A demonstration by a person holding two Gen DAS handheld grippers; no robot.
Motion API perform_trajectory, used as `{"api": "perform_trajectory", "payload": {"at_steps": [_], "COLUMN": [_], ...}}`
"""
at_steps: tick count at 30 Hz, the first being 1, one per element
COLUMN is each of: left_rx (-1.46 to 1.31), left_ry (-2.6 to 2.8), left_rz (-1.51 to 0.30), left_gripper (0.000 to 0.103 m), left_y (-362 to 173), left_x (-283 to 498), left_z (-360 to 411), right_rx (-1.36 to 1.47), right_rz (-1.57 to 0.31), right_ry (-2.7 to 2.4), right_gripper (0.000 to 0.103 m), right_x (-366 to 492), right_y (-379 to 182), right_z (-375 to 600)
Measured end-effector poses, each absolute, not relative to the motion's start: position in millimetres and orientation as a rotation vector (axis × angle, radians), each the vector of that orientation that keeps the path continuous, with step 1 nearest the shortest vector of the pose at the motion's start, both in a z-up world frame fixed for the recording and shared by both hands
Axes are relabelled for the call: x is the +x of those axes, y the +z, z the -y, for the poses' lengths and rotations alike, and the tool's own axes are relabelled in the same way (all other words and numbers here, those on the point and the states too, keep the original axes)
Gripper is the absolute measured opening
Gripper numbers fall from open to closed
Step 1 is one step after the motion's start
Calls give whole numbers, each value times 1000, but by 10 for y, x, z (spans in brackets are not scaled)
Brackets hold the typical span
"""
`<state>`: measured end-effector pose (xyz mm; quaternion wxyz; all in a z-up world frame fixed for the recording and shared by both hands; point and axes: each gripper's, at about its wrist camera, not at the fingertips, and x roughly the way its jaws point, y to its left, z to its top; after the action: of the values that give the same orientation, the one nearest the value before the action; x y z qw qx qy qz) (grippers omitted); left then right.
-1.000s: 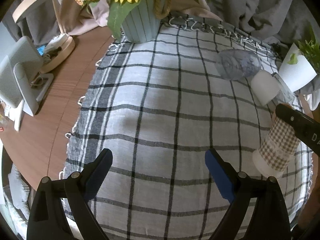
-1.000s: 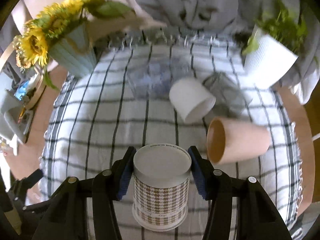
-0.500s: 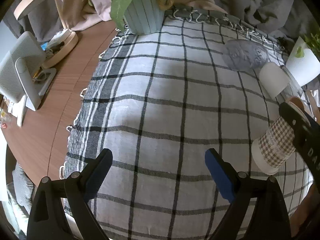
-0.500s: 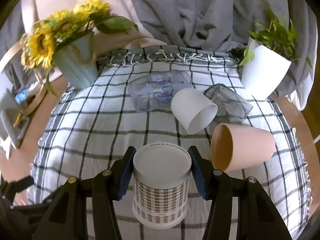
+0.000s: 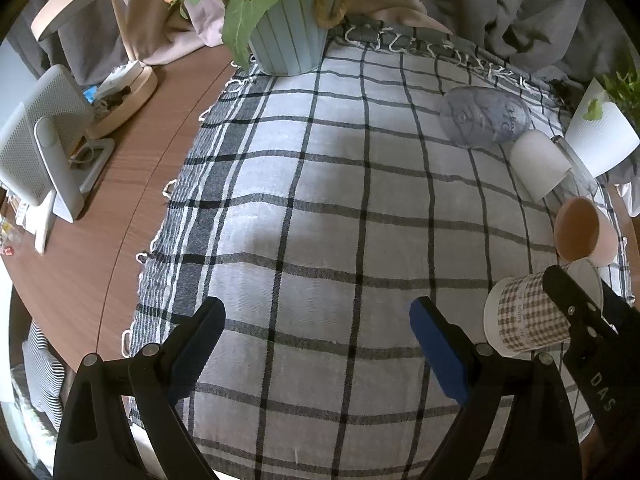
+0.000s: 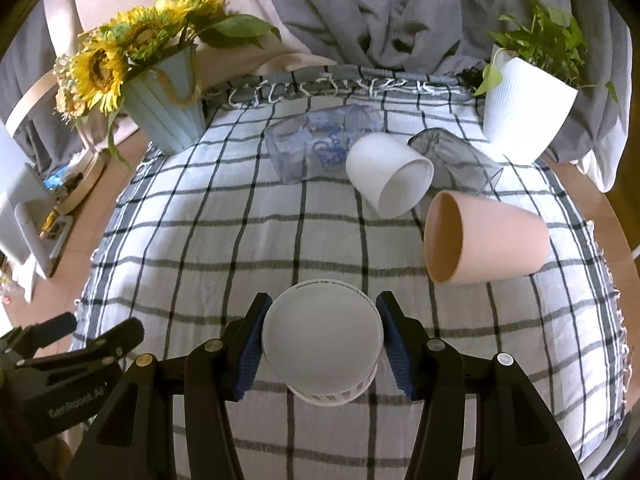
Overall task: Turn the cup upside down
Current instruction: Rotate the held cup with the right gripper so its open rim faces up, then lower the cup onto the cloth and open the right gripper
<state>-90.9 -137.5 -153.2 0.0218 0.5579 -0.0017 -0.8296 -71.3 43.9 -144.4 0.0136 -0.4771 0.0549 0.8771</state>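
My right gripper [image 6: 322, 340] is shut on a brown-and-white houndstooth paper cup [image 6: 322, 336]. I hold it above the checked cloth with its white base facing the camera. In the left wrist view the same cup [image 5: 528, 312] is tilted, its rim pointing down and left, with the right gripper's black finger across it. My left gripper [image 5: 316, 332] is open and empty, low over the cloth [image 5: 320, 200], to the left of the cup.
A pink cup [image 6: 480, 236], a white cup [image 6: 386, 176] and two clear glasses [image 6: 316, 148] lie on their sides further back. A sunflower vase [image 6: 164, 104] stands at the back left, a white plant pot [image 6: 524, 116] at the back right. A white stand [image 5: 36, 148] is on the wooden table.
My right gripper has lifted and tipped the houndstooth cup, so its base now faces the camera more squarely. The left gripper has stayed open, its view shifting slightly.
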Motion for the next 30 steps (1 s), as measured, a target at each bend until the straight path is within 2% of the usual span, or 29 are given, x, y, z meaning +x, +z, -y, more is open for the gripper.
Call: {"api": "perform_trajectory", "payload": {"at_steps": [13, 15, 17, 26, 28, 30], "left_rx": [1718, 1711, 1702, 1633, 1601, 1545], "left_ry": [-2565, -2567, -2572, -2674, -2715, -2765], "left_rz": [20, 20, 21, 46, 65, 87], "left_gripper": [95, 95, 95, 95, 95, 102], "left_y": [-1492, -1470, -1438, -1135, -1009, -860], "left_x": [-898, -897, -894, -735, -661, -570], "left_z": [1375, 1377, 1378, 1303, 1270, 1233], "right_rx": [-1498, -1515, -1500, -1383, -1344, -1295], "right_rz": [-158, -174, -196, -211, -205, -202], "right_ry": [2723, 2713, 2709, 2721, 2723, 2733], "right_gripper": [54, 57, 75, 77, 81, 82], "right_x": [-705, -706, -691, -443, -363, -257], "right_y": [-1445, -1445, -1413, -957, -814, -654], "right_z": [-419, -434, -471, -608, -632, -655]}}
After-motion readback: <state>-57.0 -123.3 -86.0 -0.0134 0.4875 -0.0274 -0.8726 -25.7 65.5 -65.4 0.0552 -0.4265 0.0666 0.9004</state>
